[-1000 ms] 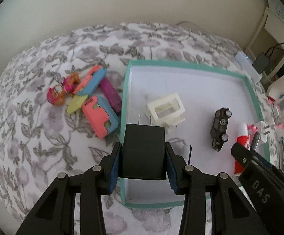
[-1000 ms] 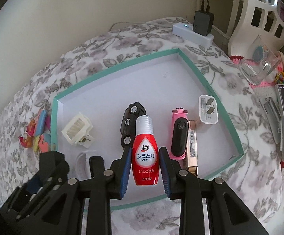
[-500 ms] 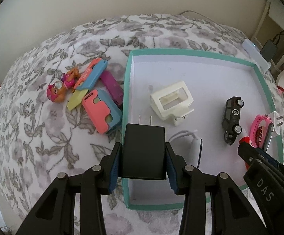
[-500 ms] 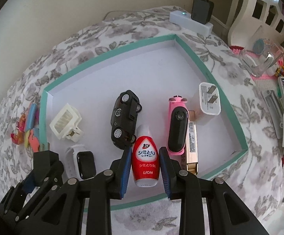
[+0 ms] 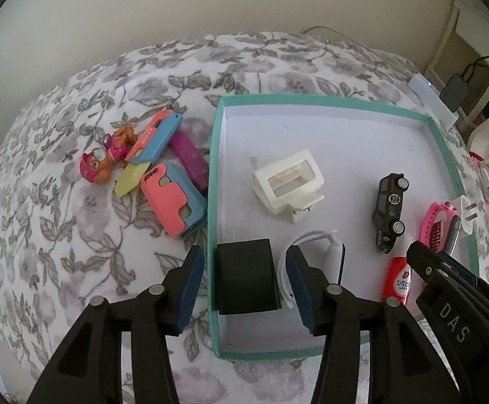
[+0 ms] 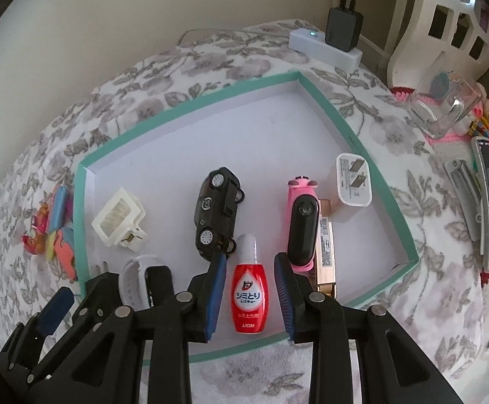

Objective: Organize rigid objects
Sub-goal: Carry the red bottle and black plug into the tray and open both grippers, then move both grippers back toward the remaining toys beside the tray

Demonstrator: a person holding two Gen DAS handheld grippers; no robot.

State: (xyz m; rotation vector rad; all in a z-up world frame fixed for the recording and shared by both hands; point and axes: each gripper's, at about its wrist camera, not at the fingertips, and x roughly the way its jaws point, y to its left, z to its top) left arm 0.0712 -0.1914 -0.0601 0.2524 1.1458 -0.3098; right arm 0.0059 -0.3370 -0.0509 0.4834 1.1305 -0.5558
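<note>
Jaws of left gripper just opening off black charger; right gripper parted around red bottle.

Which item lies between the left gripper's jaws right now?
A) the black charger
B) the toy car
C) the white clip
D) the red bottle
A: the black charger lies in the tray between the left gripper's jaws, which have just been opening, with gaps on both sides; the toy car sits further right.
</note>
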